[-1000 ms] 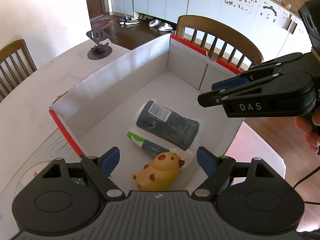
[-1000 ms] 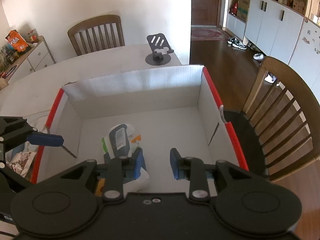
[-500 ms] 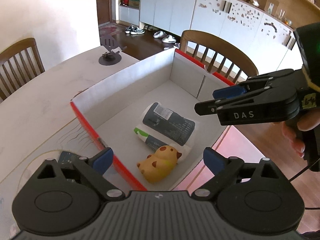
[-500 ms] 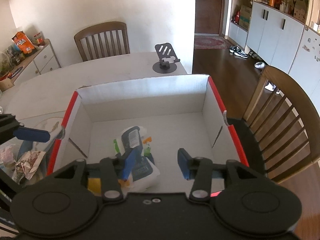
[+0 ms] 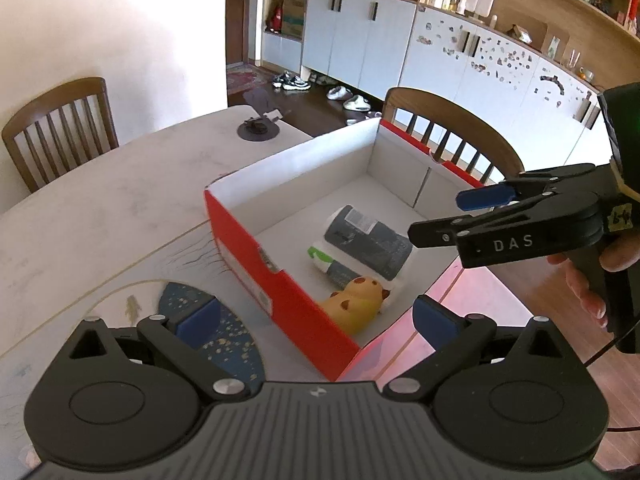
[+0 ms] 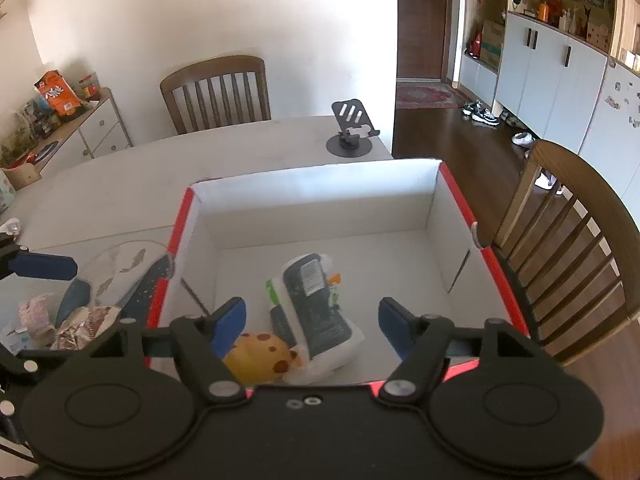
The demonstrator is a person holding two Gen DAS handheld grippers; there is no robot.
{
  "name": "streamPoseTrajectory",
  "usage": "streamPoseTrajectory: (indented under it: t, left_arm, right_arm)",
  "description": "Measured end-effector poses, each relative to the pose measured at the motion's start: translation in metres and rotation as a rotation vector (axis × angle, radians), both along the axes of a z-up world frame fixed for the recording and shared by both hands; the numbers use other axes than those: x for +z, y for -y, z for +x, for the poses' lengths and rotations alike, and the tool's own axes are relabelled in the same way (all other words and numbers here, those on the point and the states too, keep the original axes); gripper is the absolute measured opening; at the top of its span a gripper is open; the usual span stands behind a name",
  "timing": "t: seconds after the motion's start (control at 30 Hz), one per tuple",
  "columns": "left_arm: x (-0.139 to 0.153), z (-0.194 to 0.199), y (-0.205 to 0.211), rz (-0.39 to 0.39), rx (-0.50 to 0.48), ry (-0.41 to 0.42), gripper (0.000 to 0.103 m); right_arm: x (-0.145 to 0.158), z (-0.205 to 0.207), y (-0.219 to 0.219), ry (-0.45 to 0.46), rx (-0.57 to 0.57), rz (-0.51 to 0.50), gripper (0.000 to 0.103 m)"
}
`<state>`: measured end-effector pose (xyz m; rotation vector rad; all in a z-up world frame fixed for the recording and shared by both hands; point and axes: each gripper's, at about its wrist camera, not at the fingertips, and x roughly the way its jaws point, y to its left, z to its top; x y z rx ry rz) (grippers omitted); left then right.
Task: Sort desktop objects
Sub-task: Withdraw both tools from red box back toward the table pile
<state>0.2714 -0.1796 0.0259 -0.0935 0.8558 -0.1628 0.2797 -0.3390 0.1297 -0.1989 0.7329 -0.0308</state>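
1. The left wrist view alone shows the right gripper (image 5: 448,216) from the side, a hand (image 5: 588,276) on its grip, jaws opening with nothing between.
2. The right wrist view alone shows crumpled wrappers (image 6: 76,328) left of the red box (image 6: 460,196).
3. Both views show the yellow toy (image 5: 356,300) and grey pouch (image 6: 316,304) inside the box.
4. The left gripper (image 5: 316,318) is opening, empty.

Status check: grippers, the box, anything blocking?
Left gripper and right gripper both opening, nothing between the pads. Box holds yellow toy, dark pack and green-capped tube. Wrappers lie outside; nothing blocking.
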Motion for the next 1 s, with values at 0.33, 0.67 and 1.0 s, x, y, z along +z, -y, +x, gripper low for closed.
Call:
streamPoseTrajectory:
  t: [0.33, 0.67, 1.0]
  left_arm:
    - [0.002, -0.034, -0.032, -0.020, 0.041, 0.024, 0.103]
    - [0.002, -0.075, -0.072, -0.046, 0.069, 0.028, 0.103]
    - [-0.001, -0.112, -0.107, -0.043, 0.076, 0.021, 0.103]
  right_arm:
    - [-0.006, -0.018, -0.037, 0.013, 0.009, 0.005, 0.081]
    - [-0.016, -0.035, -0.084, 0.017, 0.027, 0.011, 0.081]
    - [-0.028, -0.043, -0.130, 0.011, 0.045, 0.013, 0.082]
